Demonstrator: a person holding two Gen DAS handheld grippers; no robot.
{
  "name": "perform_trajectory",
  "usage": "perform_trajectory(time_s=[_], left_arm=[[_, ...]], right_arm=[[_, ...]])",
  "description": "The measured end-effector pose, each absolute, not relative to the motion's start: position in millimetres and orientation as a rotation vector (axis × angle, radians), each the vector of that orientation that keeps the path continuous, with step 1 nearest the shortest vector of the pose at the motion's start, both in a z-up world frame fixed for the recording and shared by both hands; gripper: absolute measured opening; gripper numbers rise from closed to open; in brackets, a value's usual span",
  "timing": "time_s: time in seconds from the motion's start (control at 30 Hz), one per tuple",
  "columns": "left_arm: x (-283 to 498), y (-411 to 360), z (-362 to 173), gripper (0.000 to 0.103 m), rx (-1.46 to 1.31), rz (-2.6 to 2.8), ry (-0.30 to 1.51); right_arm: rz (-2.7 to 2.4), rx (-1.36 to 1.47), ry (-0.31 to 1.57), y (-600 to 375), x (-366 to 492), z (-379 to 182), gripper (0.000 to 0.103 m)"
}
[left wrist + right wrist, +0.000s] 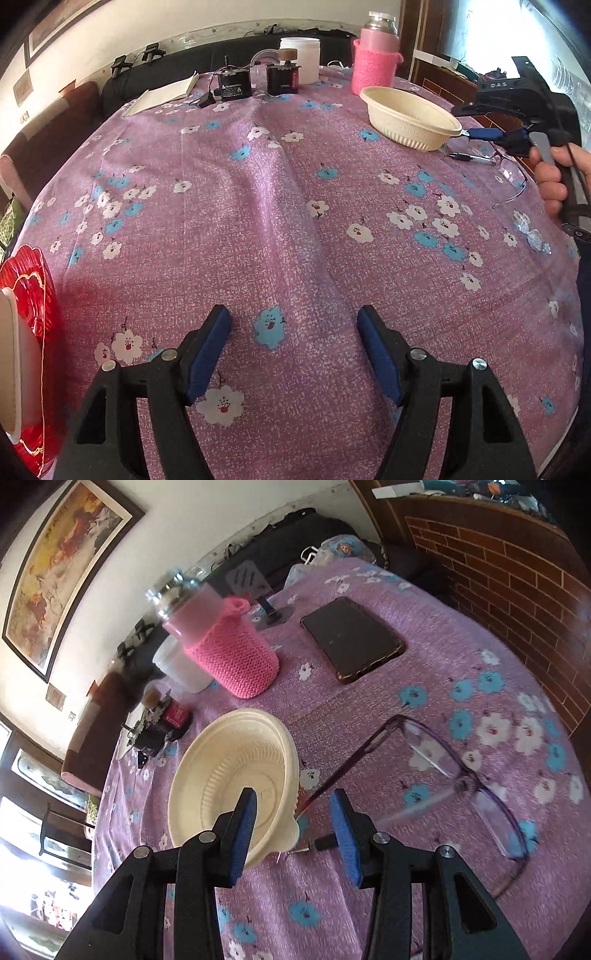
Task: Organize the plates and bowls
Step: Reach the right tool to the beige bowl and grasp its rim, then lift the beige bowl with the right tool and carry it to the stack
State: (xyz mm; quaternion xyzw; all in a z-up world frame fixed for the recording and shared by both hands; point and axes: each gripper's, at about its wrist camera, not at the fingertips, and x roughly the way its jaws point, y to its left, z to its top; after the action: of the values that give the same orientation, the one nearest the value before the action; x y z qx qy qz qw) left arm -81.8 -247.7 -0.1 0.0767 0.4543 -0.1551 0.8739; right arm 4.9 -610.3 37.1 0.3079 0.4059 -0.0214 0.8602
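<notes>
Risk sits with our right gripper [293, 825], jaws apart astride the rim of the cream ribbed plastic bowl [229, 775] near the tabletop's right edge: closing could snag the purple-framed eyeglasses [461, 771] just beside it.

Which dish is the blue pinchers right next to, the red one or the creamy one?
The cream bowl: the right gripper straddles its rim. The red plate sits beside the left gripper.

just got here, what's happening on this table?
A person holds a hand-held gripper in each hand. The right hand-held gripper is open at the near rim of the cream bowl, one finger over its inside, not clamped. The left hand-held gripper is open over bare tablecloth; a red plate sits at its left.
</notes>
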Motion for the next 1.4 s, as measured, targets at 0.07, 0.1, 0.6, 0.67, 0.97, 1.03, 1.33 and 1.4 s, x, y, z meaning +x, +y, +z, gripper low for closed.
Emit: perform_trajectory(time_s=[0.07, 0.1, 0.6, 0.67, 0.97, 1.03, 1.33, 1.4], left_arm=[[-81.2, -248.2, -0.2, 0.071, 0.164, -0.321, 0.949], [-81.2, -248.6, -0.2, 0.071, 0.167, -0.320, 0.949], [-74.5, -231.2, 14.2, 0.072, 0.068, -0.280, 0.939], [-75.5, -224.3, 25.2, 0.072, 0.048, -0.270, 0.916], [-74.3, -204.7, 55.9, 0.072, -0.032, -0.284, 0.882], [-68.5, -202.4, 55.2, 0.072, -0.062, -0.283, 0.901], [-34.9, -216.9, 54.8, 0.070, -0.139, -0.345, 0.944], [-27.6, -222.3, 54.4, 0.070, -0.127, -0.329, 0.941]], right_arm=[[-0.018, 0.648, 0.856, -605.9, 9.3, 30.4, 0.043], [-0.017, 0.645, 0.866, -603.8, 11.4, 26.8, 0.033], [0.404, 0.642, 0.905, -552.9, -18.2, 45.5, 0.013], [0.494, 0.624, 0.927, -537.0, -23.0, 46.1, 0.013], [0.445, 0.410, 0.938, -499.4, -29.5, 45.5, 0.016], [0.393, 0.391, 0.913, -504.0, -33.0, 52.4, 0.016], [0.314, 0.289, 0.883, -500.5, -32.0, 64.3, 0.016], [0.315, 0.289, 0.904, -498.6, -28.7, 57.1, 0.016]])
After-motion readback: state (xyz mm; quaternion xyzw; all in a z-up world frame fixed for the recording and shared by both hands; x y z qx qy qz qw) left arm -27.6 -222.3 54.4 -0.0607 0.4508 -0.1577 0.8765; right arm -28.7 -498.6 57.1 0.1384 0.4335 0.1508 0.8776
